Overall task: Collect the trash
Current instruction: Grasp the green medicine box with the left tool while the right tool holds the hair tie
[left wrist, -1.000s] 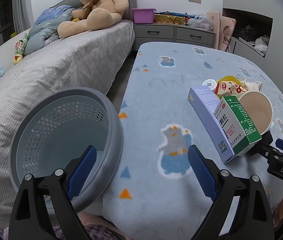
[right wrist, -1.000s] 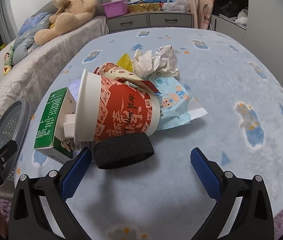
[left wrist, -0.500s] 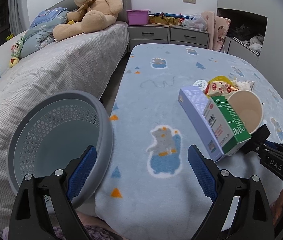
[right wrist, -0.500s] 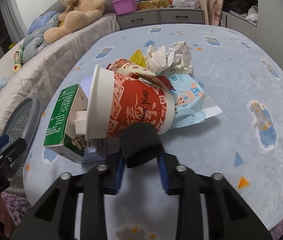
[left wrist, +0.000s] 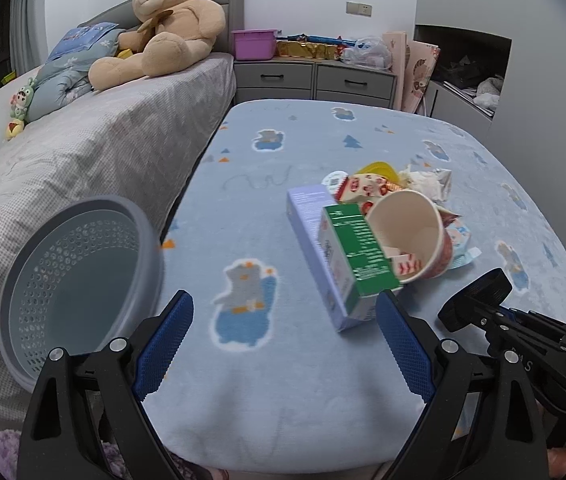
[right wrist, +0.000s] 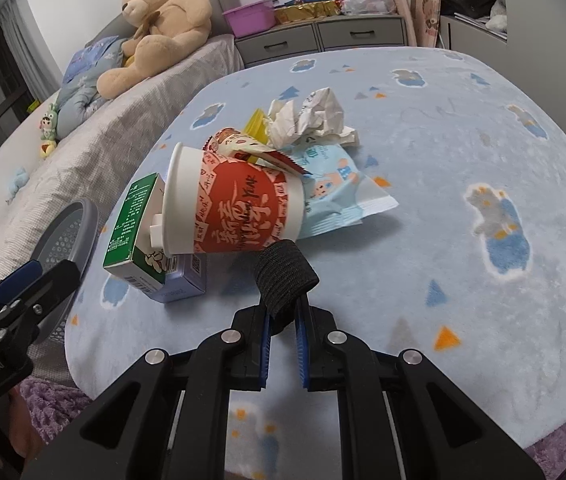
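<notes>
On the blue patterned blanket (right wrist: 463, 152), a heap of trash is seen, and right at its near edge the right gripper (right wrist: 283, 322) is clamped on a black band (right wrist: 286, 276). The jaws have just been closing, and the blue pads are now pinched hard on the band's lower part, so that the loop is squeezed narrow between them and sticks up past the fingertips. In the left wrist view the same band (left wrist: 483, 290) is seen held clear of the blanket, just beside the heap.

The heap itself: a red paper cup (right wrist: 235, 208) is laid on its side, mouth turned toward the green carton (right wrist: 135, 224), which is leaned on a lilac box (right wrist: 181, 280). Behind the cup, a snack wrapper (right wrist: 239, 146), a crumpled white paper (right wrist: 311, 114) and a pale blue packet (right wrist: 339, 196) are piled together, touching one another. A bit of yellow is glimpsed behind them; what it is cannot be told.

Over on the left, the left gripper (left wrist: 283, 344) is held above the blanket's near edge, fingers spread wide, nothing between the pads. The grey perforated basket (left wrist: 79, 280) is tipped on its side against the grey bed (left wrist: 103, 148), mouth faced toward the camera, well apart from the heap. A teddy bear (left wrist: 167, 24) is seated at the bed's far end.
</notes>
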`<state>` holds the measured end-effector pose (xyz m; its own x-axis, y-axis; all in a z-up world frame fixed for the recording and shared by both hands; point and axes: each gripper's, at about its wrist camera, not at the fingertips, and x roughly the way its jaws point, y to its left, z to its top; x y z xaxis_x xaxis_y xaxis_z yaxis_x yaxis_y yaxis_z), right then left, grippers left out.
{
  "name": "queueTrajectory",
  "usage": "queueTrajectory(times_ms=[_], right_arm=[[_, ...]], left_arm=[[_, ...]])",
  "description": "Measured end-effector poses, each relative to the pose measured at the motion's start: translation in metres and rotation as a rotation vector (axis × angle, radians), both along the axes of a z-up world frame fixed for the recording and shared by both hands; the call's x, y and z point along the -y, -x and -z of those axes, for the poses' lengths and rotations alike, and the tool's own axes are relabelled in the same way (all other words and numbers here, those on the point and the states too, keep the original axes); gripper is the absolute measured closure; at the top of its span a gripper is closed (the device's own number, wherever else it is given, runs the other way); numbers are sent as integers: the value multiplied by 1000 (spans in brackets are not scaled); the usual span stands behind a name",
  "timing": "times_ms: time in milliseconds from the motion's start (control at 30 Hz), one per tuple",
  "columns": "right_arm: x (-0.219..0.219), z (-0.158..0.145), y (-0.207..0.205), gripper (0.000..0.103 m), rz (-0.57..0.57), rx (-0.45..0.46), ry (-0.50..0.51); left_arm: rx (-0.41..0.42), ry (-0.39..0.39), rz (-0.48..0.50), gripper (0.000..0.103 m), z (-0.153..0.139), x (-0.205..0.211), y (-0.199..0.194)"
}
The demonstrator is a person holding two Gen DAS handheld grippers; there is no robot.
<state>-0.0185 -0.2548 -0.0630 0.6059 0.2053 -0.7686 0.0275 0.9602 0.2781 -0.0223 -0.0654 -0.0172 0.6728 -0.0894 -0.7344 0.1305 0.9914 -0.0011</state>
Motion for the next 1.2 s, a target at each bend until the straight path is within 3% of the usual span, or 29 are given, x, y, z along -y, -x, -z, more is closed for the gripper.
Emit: queueTrajectory(times_ms=[200,500,833,900,1200], right_arm=[[15,4,4,92,10,-2,-49],[25,8,5,92,2,-1,-94],[25,9,6,92,-5,3,-105],[24,8,7,91,-5,3,-103],[20,9,8,91,-9,2,-86]], left_arm=[[-22,-22,32,15,12,26,-2],[-45,-46,-7,15,31,37,-20],[15,-17,-16,16,20,26,-24],[18,-6,-10,22,18,25,-24],[-61,38,30,74,26,25,-33]])
